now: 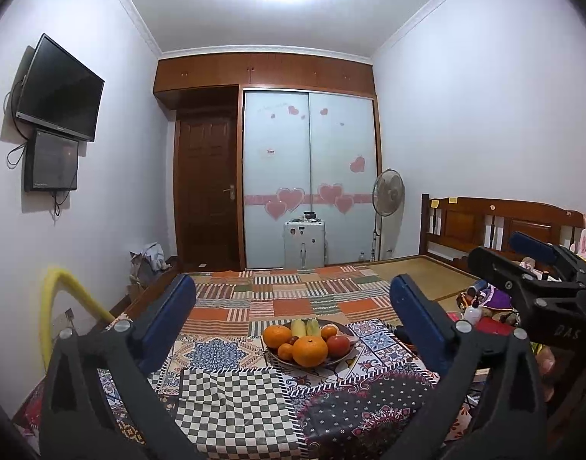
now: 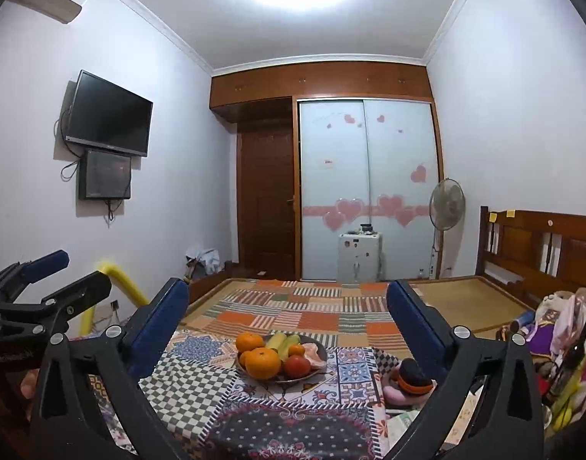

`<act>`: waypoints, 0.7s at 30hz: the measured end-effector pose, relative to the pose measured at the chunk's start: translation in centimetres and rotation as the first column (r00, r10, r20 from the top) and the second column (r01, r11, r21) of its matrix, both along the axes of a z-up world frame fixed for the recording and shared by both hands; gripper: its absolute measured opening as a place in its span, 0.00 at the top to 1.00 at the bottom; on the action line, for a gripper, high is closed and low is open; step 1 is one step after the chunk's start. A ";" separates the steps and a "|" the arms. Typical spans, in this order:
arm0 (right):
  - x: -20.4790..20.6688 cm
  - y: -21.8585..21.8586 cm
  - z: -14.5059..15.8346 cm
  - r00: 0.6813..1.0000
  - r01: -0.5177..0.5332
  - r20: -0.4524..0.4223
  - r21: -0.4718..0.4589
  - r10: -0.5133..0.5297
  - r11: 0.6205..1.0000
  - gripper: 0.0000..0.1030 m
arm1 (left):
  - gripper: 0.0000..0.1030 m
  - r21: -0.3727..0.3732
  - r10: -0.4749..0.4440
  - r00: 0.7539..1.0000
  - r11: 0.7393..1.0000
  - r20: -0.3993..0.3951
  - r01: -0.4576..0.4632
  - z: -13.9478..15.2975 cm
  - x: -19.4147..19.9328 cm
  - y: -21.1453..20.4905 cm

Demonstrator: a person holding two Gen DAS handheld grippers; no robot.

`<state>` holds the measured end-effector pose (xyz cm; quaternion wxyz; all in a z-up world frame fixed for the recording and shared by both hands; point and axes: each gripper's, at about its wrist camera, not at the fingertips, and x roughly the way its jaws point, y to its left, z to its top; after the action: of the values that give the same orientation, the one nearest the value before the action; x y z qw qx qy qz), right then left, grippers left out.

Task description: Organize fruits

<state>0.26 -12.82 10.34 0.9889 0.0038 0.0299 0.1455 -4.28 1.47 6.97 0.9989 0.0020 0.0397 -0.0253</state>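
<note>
A plate (image 1: 343, 360) of fruit sits on a patterned cloth on the bed: oranges (image 1: 309, 350), a red tomato (image 1: 338, 345) and yellow-green fruits (image 1: 305, 327). It also shows in the right wrist view (image 2: 320, 349) with a large orange (image 2: 263, 362) in front. My left gripper (image 1: 293, 306) is open and empty, held back from the plate. My right gripper (image 2: 287, 306) is open and empty, also short of the plate. Each gripper shows at the other view's edge, the right one (image 1: 523, 264) and the left one (image 2: 59, 276).
A pink and black plush toy (image 2: 406, 381) lies right of the plate. Toys and bottles (image 2: 561, 345) pile at the bed's right side by the wooden headboard (image 2: 542, 245). A yellow padded rail (image 1: 59, 306) stands left. A fan (image 1: 387, 193) and small cabinet (image 1: 304, 243) stand by the wardrobe.
</note>
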 end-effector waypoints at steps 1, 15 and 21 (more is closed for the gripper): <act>0.1 0.0 0.0 1.000 0.000 -0.001 0.000 0.000 1.000 0.00 | 0.00 -0.001 -0.001 1.000 1.000 -0.002 0.001 -0.1 0.1 0.0; -0.7 -0.2 -0.9 1.000 -0.003 -0.001 -0.006 0.003 1.000 0.00 | 0.00 -0.004 -0.002 1.000 1.000 -0.020 0.002 -0.5 0.6 0.3; -0.8 -0.2 -0.9 1.000 -0.006 -0.002 -0.003 0.006 1.000 0.00 | 0.00 -0.004 -0.007 1.000 1.000 -0.025 0.007 -0.5 0.8 0.2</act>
<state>-0.53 -12.99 9.45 0.9885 0.0022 0.0312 0.1483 -3.52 1.70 6.47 0.9982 -0.0003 0.0523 -0.0288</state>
